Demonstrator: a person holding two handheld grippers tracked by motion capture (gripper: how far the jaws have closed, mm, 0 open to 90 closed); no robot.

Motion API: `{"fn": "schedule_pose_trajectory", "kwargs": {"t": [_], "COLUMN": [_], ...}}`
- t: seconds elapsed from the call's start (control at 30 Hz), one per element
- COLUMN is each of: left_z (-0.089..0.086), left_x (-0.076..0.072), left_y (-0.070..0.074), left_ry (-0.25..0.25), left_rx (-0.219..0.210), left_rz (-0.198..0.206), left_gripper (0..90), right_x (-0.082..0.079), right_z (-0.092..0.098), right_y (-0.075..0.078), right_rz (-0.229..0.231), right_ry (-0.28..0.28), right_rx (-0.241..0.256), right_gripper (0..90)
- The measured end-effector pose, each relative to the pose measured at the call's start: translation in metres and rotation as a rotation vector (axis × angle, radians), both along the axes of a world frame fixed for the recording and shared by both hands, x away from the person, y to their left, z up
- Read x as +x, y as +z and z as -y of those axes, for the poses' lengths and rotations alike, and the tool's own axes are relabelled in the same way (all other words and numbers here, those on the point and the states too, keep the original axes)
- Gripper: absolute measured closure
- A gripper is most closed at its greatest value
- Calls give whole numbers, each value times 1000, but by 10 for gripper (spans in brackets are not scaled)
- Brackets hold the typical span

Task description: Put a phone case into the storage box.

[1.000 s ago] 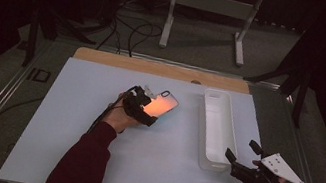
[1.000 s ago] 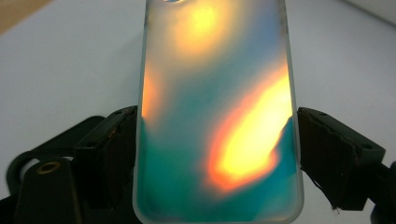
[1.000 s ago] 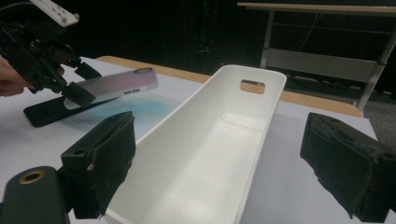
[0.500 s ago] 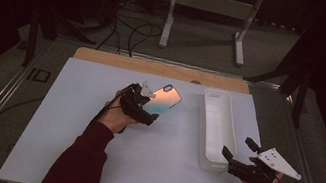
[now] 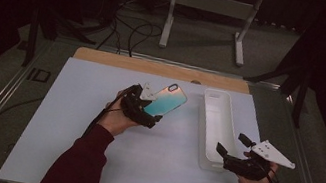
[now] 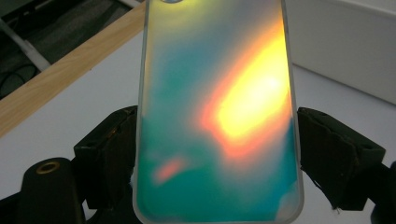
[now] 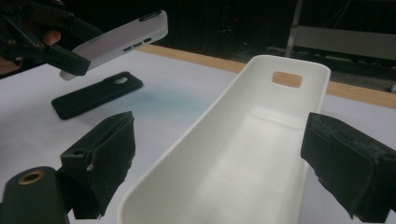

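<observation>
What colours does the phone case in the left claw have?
Teal-green blending into orange and yellow; the phone case shows best in the left gripper view.

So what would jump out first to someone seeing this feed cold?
The iridescent teal-and-orange phone case, held above the table's middle in the left gripper. Next, the long white plastic tray to its right, with the open right gripper at its near end. A black phone case lies flat under the lifted one.

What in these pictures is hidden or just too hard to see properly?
- Black phone case: in the high view it lies under the lifted iridescent case, which hides it.
- Iridescent case: in the left gripper view its top and bottom are cut off by the picture edges; its surface is glare-blurred.
- White tray: its near end runs off the right gripper view's bottom edge.
- Room beyond the table: too dark.
</observation>
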State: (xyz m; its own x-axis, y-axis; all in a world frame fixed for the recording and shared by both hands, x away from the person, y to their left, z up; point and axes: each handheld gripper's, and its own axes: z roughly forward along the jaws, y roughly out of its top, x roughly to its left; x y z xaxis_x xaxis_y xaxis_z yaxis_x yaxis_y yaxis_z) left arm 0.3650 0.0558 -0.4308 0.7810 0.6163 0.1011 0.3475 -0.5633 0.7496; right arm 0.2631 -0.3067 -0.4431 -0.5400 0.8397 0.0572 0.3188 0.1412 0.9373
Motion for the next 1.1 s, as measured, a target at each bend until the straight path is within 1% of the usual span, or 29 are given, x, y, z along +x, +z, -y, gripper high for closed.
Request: {"fn": "schedule_pose_trajectory", "kwargs": {"t": [0.13, 0.17, 0.27, 0.3, 0.4, 0.47, 0.53, 0.6, 0.77, 0.87, 1.03, 1.07, 1.1], "left_z": [3, 3, 5, 6, 8, 10, 10, 13, 18, 22, 29, 29, 31], "left_x": [-4, -4, -6, -8, -10, -12, -12, -16, -21, -24, -29, -29, -30], "left_y": [2, 2, 2, 2, 3, 3, 3, 5, 8, 10, 13, 13, 13], "left_ry": [-17, -17, -25, -38, -49, -62, -62, -84, -114, -131, -162, -162, -174], "left_rx": [-2, -2, -3, -5, -13, -12, -12, -13, -22, -16, -18, -18, -20], "left_rz": [9, 9, 13, 16, 19, 24, 24, 31, 45, 53, 66, 66, 65], "left_gripper": [173, 173, 173, 173, 173, 173, 173, 173, 173, 173, 173, 173, 173], "right_x": [5, 5, 11, 12, 15, 17, 18, 21, 24, 26, 28, 28, 29], "right_z": [-5, -5, -9, -11, -15, -17, -18, -21, -26, -30, -35, -35, -36], "right_y": [2, 2, 3, 3, 4, 5, 6, 8, 10, 11, 14, 14, 15], "right_rz": [-21, -21, -47, -54, -66, -67, -68, -72, -80, -83, -83, -83, -83], "right_ry": [14, 14, 32, 39, 50, 59, 62, 71, 85, 94, 104, 104, 106], "right_rx": [20, 20, 25, 28, 31, 28, 29, 34, 45, 48, 59, 59, 61], "right_gripper": [97, 97, 97, 97, 97, 97, 97, 97, 98, 98, 97, 97, 97]}}
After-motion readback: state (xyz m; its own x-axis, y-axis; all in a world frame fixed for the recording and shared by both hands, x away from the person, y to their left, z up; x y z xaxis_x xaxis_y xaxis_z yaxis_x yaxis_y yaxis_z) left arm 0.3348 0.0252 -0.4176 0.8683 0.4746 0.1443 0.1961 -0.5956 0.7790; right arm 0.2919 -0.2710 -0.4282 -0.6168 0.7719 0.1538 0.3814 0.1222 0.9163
